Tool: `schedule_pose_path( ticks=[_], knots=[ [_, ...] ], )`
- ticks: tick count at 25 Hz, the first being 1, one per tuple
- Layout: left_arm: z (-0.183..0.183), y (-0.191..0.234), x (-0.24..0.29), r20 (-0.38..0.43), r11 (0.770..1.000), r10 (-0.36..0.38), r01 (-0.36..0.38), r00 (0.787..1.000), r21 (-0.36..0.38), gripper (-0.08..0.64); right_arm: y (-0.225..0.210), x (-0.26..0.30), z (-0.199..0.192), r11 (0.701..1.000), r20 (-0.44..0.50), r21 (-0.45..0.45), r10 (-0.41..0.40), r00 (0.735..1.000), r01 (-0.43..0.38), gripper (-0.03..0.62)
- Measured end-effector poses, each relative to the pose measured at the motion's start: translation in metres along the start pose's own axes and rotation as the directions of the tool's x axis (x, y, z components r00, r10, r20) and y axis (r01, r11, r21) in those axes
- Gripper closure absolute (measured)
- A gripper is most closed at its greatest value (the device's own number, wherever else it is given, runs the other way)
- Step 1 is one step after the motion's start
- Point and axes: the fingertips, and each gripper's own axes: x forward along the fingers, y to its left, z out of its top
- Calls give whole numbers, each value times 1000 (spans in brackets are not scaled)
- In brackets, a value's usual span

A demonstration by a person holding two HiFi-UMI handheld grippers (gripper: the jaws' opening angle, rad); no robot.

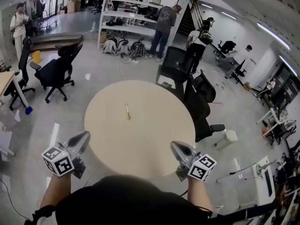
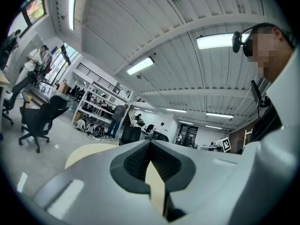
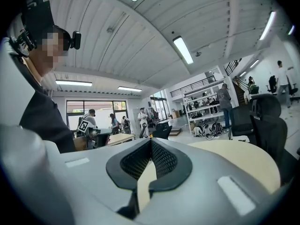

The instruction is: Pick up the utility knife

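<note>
Step in hand: the approach, as I judge it. Nothing is grasped yet, and the utility knife (image 1: pixel 127 111) lies untouched.
Utility knife: it lies flat near the middle of the round table (image 1: pixel 154 125), its length running roughly away from me. It is well apart from both tools.
Left tool (image 1: pixel 85 135): it hangs by the table's near left rim and points about level. In the left gripper view its jaws meet tip to tip with nothing between them; only a sliver of table top shows through the slot beneath the pads.
Right tool (image 1: pixel 173 145): it is at the near right rim in much the same pose. In the right gripper view its jaws are closed on nothing.
Table: bare apart from the knife, so either side has a free path in.
Office chairs (image 1: pixel 197 100): they stand past the far right rim, out of my reach line.
Next move: I would commit one tool, spread its jaws first, carry it forward over the table and tip it down. Then I would straddle the knife across its narrow width before closing.
Risk: the knife is slim and lies flush on the table, so I expect the jaw tips must come right down to the surface. A closing jaw that catches one side first could skid or spin it.
</note>
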Motion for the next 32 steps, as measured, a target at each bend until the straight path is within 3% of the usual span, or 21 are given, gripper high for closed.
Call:
schedule_pose_path(
  ticks=[4, 9, 17, 23, 32],
  knots=[
    [3, -19, 59, 41, 999, 42, -42, 998, 4, 568, -72, -1, 20, 999, 3, -4, 46, 999, -46, 578],
    [-1, -53, 127, 12, 998, 60, -60, 998, 14, 568, -143, -7, 50, 995, 29, -10, 100, 995, -99, 578],
    [-18, -70, 197, -68, 990, 127, -122, 990, 65, 568, -229, -8, 18, 987, 34, 82, 134, 990, -136, 578],
    [-18, -51, 219, -116, 991, 120, -112, 986, 76, 567, -250, 5, 9, 989, 30, 102, 103, 994, -106, 578],
    [-19, 49, 243, -162, 999, -10, 17, 987, 36, 567, -227, 61, 10, 996, 6, 63, -60, 998, 59, 578]
  ],
)
